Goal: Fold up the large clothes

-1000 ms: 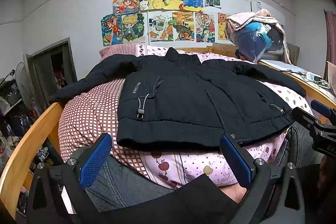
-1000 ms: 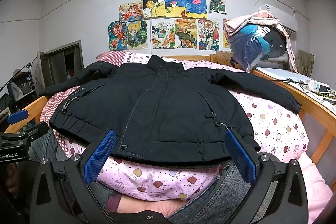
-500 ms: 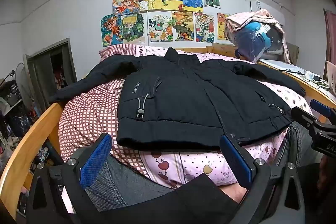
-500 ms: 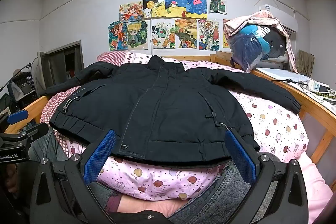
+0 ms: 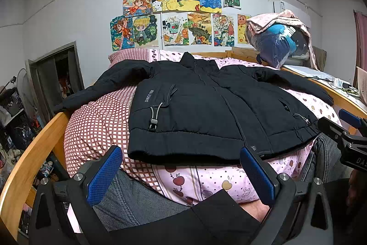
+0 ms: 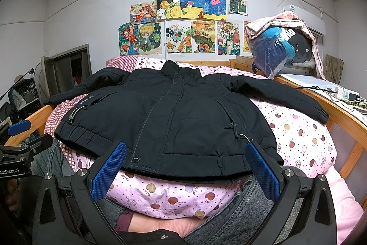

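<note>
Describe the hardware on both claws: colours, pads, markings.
Both match: the left claw and right claw have matte black plastic frames with triangular cut-outs and silver screw heads. The finger pads are flat blue rectangles with a fine grid texture. From the right view, the left unit's black body carries white "GenRobot.AI" lettering. No cables visible on either.

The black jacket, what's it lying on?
The jacket lies on a quilt, pink fruit print and red check. Whatever is beneath the jacket's middle is hidden.
</note>
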`<state>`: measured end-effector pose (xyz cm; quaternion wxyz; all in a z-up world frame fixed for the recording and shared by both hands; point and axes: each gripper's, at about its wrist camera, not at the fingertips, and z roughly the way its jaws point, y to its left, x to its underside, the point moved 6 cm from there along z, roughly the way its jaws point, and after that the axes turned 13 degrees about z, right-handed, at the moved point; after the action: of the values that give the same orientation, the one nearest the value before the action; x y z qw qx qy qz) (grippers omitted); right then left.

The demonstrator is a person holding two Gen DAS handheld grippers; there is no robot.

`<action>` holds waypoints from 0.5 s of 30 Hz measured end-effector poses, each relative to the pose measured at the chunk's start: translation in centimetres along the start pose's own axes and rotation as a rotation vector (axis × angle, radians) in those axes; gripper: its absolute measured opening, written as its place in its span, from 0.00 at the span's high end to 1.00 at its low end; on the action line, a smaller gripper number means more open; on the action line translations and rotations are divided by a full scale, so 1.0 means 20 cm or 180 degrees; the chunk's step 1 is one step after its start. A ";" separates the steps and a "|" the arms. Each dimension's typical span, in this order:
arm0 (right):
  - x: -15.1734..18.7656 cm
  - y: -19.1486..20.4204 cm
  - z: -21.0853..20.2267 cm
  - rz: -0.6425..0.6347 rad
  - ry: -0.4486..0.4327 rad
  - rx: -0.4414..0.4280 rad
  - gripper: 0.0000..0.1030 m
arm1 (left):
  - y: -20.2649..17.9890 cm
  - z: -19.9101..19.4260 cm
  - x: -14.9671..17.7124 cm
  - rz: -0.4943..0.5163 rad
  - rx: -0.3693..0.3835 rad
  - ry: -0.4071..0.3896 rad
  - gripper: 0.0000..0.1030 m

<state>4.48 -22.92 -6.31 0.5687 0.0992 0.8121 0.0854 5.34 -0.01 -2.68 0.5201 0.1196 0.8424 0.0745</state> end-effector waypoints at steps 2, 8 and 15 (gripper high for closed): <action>0.00 0.00 0.00 0.0001 -0.0001 0.0000 0.01 | 0.00 0.00 0.00 0.0000 -0.0001 0.0001 0.00; 0.00 0.00 0.00 -0.0001 -0.0001 0.0000 0.01 | 0.00 0.00 0.00 0.0001 -0.0002 0.0001 0.00; 0.01 0.00 0.00 -0.0001 0.0001 0.0001 0.01 | 0.00 0.00 0.00 -0.0001 0.0000 0.0001 0.00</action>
<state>4.45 -22.82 -6.39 0.5685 0.0991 0.8122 0.0853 5.34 -0.01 -2.68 0.5200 0.1194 0.8425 0.0745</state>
